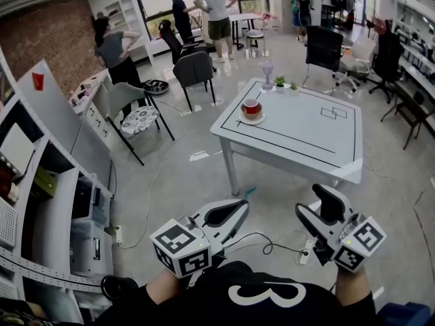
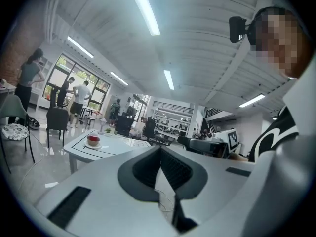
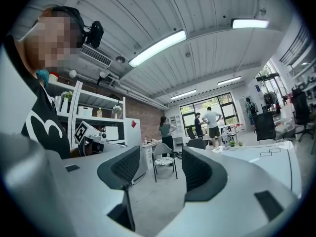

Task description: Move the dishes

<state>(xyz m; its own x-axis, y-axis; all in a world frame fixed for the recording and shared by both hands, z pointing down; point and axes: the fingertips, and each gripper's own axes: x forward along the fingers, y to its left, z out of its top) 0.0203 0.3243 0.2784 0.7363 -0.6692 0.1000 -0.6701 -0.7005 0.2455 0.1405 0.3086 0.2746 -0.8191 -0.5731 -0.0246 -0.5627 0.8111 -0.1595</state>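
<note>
Tabletop [image 1: 306, 131] carries a red cup [image 1: 251, 106]; shirt [image 1: 258, 295] shows "3"; left tool [image 2: 159, 152] closed, right tool [image 3: 160, 163] wide, both empty.

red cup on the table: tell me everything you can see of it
The small red cup with a pale rim stands upright on a round white saucer, near the left edge of the white square table as the head view shows it. It looks glazed, like ceramic. Contents and handle cannot be made out. Nothing but the saucer touches it.
</note>
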